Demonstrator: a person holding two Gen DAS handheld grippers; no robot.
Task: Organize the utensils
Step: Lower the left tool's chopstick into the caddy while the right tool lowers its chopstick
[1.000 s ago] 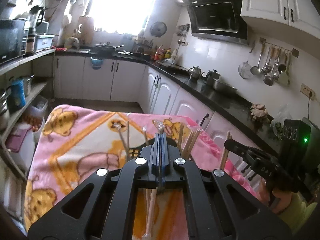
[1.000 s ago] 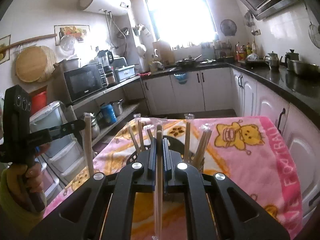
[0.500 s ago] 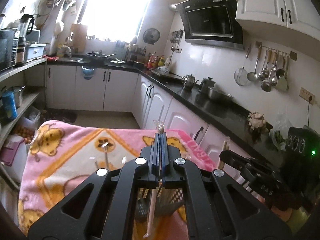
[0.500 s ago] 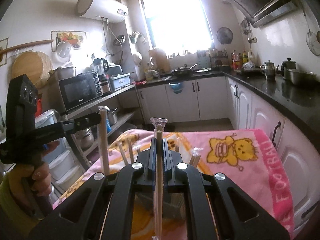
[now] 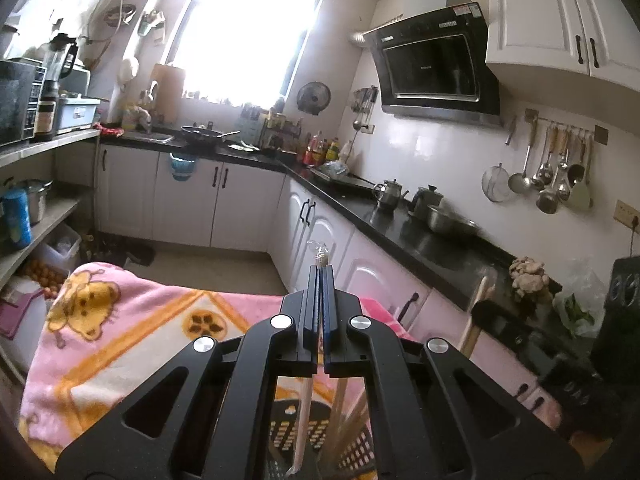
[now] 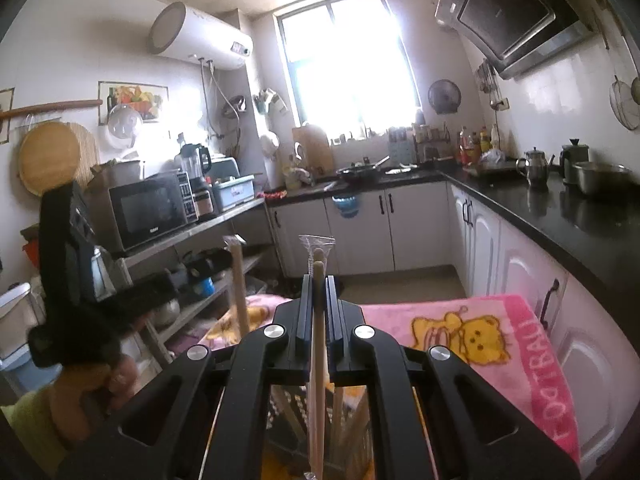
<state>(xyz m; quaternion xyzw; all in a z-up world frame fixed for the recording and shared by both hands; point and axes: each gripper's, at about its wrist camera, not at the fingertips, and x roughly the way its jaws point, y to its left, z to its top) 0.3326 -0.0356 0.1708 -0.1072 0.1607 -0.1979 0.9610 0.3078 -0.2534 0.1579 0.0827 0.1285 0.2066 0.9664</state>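
The left gripper (image 5: 321, 276) has its two fingers (image 5: 329, 300) pressed together on one pair of chopsticks in a clear wrapper (image 5: 307, 392), which runs from the fingertips at 12 o'clock down to 6 o'clock of the left wrist view. The right gripper (image 6: 319, 284) also has its two fingers (image 6: 333, 304) closed, on a second wrapped pair of chopsticks (image 6: 318, 360); the two wooden tips and the top of the wrapper stick out above the fingertips. Under each gripper, at 6 o'clock, stands one dark perforated utensil basket (image 5: 304, 436) with several more chopsticks leaning in it; I cannot count them exactly. The basket rests on one pink blanket (image 5: 120, 320) with yellow bears, which covers the worktop. In the right wrist view the left gripper is seen at 9 o'clock, held by a hand (image 6: 108, 380), with its pair standing nearly upright. In the left wrist view the right gripper shows at 4 o'clock. Farther out, at 3 o'clock, the black kitchen worktop (image 5: 400, 224) carries two kettles (image 5: 388, 194) and one steel bowl (image 5: 448, 218).
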